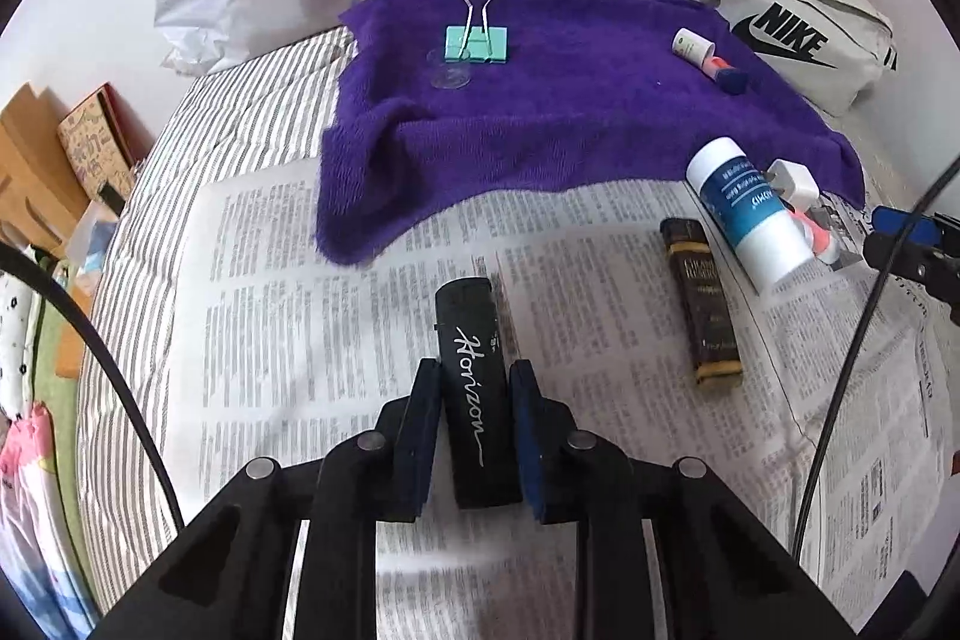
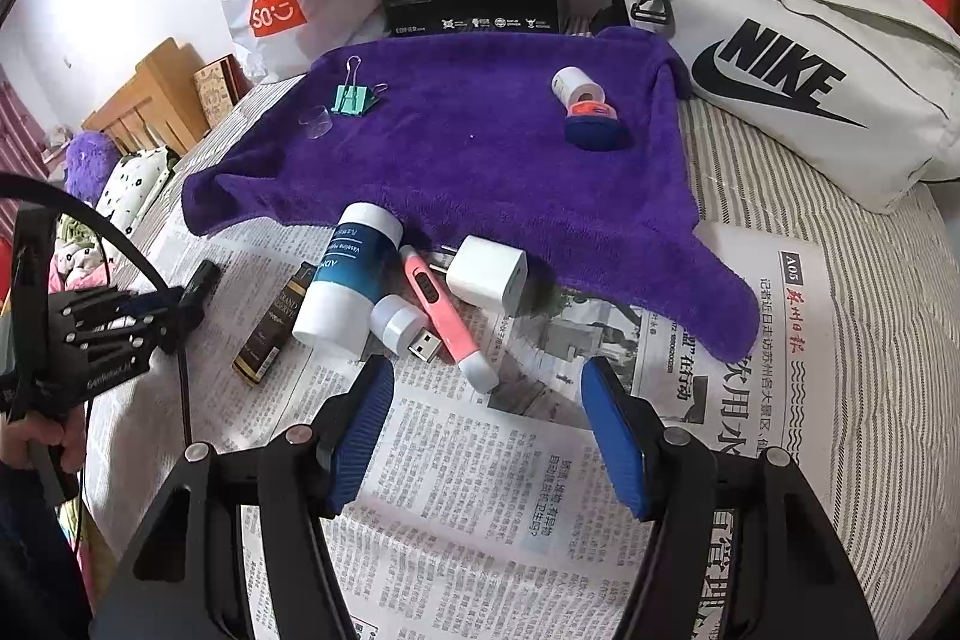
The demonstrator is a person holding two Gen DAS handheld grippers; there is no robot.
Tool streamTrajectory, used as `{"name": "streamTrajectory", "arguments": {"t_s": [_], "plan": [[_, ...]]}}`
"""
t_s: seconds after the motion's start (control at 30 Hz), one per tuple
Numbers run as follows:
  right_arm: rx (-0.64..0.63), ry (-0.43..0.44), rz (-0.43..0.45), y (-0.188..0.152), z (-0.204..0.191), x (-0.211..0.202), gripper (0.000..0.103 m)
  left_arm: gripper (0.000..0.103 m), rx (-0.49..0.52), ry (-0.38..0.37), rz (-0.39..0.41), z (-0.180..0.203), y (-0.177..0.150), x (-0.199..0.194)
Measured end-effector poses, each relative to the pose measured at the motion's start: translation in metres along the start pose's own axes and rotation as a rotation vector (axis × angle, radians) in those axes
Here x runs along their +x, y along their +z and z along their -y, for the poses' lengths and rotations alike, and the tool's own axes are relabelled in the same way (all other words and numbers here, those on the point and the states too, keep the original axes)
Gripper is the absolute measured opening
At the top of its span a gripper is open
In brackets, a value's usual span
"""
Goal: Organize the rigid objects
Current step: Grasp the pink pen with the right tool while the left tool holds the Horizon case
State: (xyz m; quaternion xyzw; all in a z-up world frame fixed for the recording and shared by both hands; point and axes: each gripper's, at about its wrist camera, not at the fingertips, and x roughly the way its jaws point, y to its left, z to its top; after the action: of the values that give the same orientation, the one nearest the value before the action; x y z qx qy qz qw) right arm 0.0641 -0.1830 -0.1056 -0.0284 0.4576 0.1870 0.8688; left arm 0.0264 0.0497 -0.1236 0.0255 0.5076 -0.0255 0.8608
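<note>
Left gripper (image 1: 474, 436) clamped on black lighter (image 1: 474, 388), long axis straight ahead toward purple towel (image 1: 570, 118).

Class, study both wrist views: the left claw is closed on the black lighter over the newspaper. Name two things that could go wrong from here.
1. The left claw grips the black lighter by its lower half; the long free end could pivot or slip when lifted.
2. The clear cup lying beside the green binder clip on the purple towel is hard to see; placing the lighter there could knock it.
</note>
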Motion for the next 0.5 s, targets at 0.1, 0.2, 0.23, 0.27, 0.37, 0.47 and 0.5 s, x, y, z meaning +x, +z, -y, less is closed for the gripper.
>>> {"name": "streamTrajectory", "arguments": {"t_s": [0.1,0.2,0.23,0.27,0.37,0.47,0.5], "plan": [[-0.029,0.000,0.002,0.000,-0.003,0.004,0.064,0.023,0.010,0.003,0.003,0.001,0.008,0.005],[-0.072,-0.051,0.000,0.000,-0.006,0.015,0.061,0.023,0.018,0.008,0.005,0.003,0.011,0.007],[-0.086,-0.077,-0.005,0.000,-0.007,0.019,0.057,0.023,0.020,0.006,0.008,0.003,0.011,0.007],[-0.094,-0.087,-0.007,0.001,-0.006,0.022,0.048,0.023,0.017,0.003,0.012,0.002,0.010,0.007],[-0.105,-0.072,-0.014,0.005,-0.004,0.031,0.044,0.023,0.010,-0.001,0.016,0.001,0.009,0.007],[-0.135,-0.075,-0.018,0.009,-0.008,0.034,0.041,0.023,0.012,-0.004,0.019,0.001,0.009,0.007],[-0.150,-0.074,-0.017,0.009,-0.011,0.035,0.040,0.023,0.011,-0.006,0.020,0.000,0.009,0.007]]}}
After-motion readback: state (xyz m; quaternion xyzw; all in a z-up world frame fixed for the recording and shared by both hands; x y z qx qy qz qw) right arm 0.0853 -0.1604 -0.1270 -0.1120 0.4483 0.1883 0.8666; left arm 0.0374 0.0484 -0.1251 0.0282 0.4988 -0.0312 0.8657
